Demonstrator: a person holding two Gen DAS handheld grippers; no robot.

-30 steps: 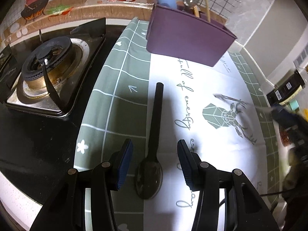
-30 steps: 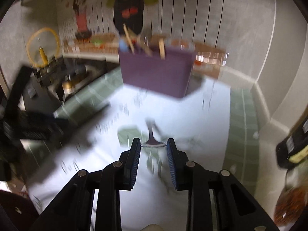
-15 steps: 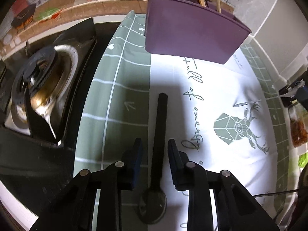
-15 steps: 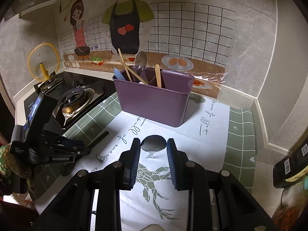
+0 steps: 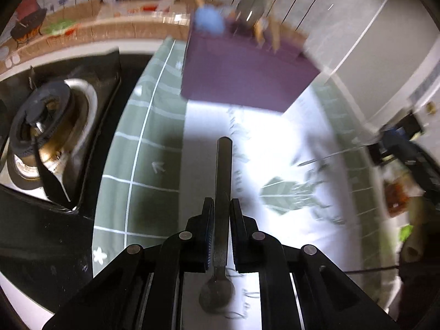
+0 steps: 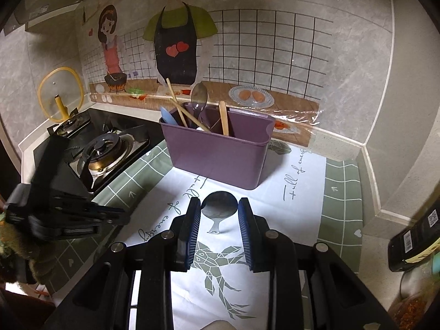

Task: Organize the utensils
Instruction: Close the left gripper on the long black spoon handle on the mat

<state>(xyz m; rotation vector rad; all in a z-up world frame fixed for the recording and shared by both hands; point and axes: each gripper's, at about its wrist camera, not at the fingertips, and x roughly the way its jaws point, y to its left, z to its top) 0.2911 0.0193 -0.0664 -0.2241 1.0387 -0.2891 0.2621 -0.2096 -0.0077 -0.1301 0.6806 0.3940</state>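
Note:
My left gripper (image 5: pixel 221 206) is shut on the black-handled spoon (image 5: pixel 222 187); its handle points toward the purple utensil holder (image 5: pixel 242 79) and its bowl hangs below the fingers. My right gripper (image 6: pixel 219 206) holds a metal spoon (image 6: pixel 219 207), bowl forward between the blue pads, a little above the mat. The purple holder (image 6: pixel 217 154) stands ahead of it with chopsticks, a metal spoon, a wooden spoon and a blue utensil inside. The left gripper (image 6: pixel 82 217) shows at the left of the right wrist view.
A gas stove (image 6: pixel 104 148) sits left of the green and white mat (image 6: pixel 302 181). A yellow-rimmed glass lid (image 6: pixel 59 93) leans at the back left. Bottles and a jar (image 6: pixel 412 244) stand at the right edge. Walls close the back and right.
My left gripper closed on the black spoon's handle and lifted it off the mat. My right gripper steadied with the metal spoon, closer to the purple holder.

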